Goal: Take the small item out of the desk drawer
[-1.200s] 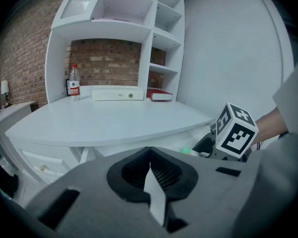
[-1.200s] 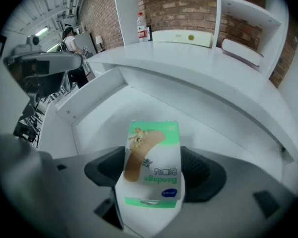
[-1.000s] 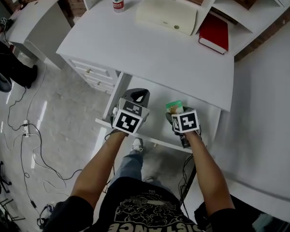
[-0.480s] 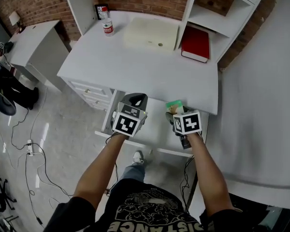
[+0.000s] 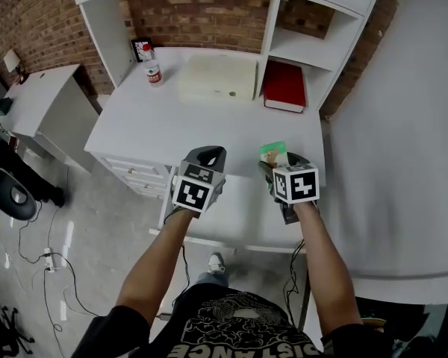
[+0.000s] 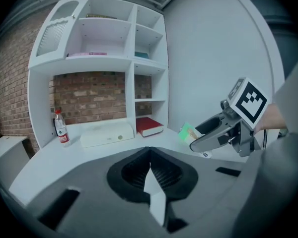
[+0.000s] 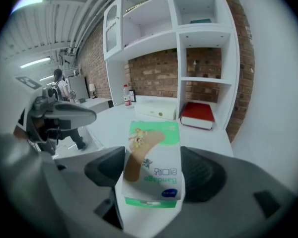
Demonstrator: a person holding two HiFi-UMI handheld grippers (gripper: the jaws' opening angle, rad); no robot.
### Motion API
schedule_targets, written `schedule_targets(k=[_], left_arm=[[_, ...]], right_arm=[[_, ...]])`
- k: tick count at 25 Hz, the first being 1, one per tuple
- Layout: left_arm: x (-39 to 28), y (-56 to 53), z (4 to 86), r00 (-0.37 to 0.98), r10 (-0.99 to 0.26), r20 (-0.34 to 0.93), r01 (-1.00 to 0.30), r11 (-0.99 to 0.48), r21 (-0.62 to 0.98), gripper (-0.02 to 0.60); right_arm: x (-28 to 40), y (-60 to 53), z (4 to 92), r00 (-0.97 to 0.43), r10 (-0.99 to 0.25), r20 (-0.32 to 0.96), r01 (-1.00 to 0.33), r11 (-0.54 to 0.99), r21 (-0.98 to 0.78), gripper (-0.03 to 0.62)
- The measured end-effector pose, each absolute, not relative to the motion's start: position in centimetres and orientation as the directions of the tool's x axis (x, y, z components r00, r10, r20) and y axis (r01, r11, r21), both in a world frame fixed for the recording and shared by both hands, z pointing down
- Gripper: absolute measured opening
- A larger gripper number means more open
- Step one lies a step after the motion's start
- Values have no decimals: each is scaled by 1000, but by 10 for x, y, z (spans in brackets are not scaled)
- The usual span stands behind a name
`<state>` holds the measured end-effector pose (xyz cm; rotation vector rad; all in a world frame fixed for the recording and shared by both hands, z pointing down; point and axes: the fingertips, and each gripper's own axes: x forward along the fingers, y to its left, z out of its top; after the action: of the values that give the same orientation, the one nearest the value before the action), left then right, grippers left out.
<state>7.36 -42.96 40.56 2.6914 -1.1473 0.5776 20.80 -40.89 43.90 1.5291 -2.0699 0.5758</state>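
A small green and white bandage box (image 7: 154, 167) is clamped between the jaws of my right gripper (image 7: 154, 185). In the head view the box (image 5: 272, 153) sticks out ahead of the right gripper (image 5: 278, 164), above the front edge of the white desk (image 5: 172, 129). Below both grippers the drawer (image 5: 239, 226) is pulled out, its white bottom showing. My left gripper (image 5: 208, 157) hovers to the left at the same height, jaws closed together with nothing between them (image 6: 150, 155). The left gripper view also shows the right gripper (image 6: 223, 130) and the box (image 6: 187, 132).
On the desk's back stand a water bottle (image 5: 154, 71), a cream case (image 5: 218, 77) and a red book (image 5: 284, 86), under white shelves (image 5: 306, 21). A white wall (image 5: 403, 140) is on the right. A side table (image 5: 37, 99) and floor cables (image 5: 37, 252) lie left.
Both grippers have risen from inside the drawer to the level of the desk's front edge. The right one still holds the bandage box. The head view has tilted up toward the shelves.
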Motion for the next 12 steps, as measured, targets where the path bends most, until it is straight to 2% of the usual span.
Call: schedule_targets(k=[12], left_arm=[[80, -460, 354, 693, -634, 343, -671, -741, -13, 8]], right_arm=[[225, -433, 335, -146, -910, 388, -988, 154, -9, 348]])
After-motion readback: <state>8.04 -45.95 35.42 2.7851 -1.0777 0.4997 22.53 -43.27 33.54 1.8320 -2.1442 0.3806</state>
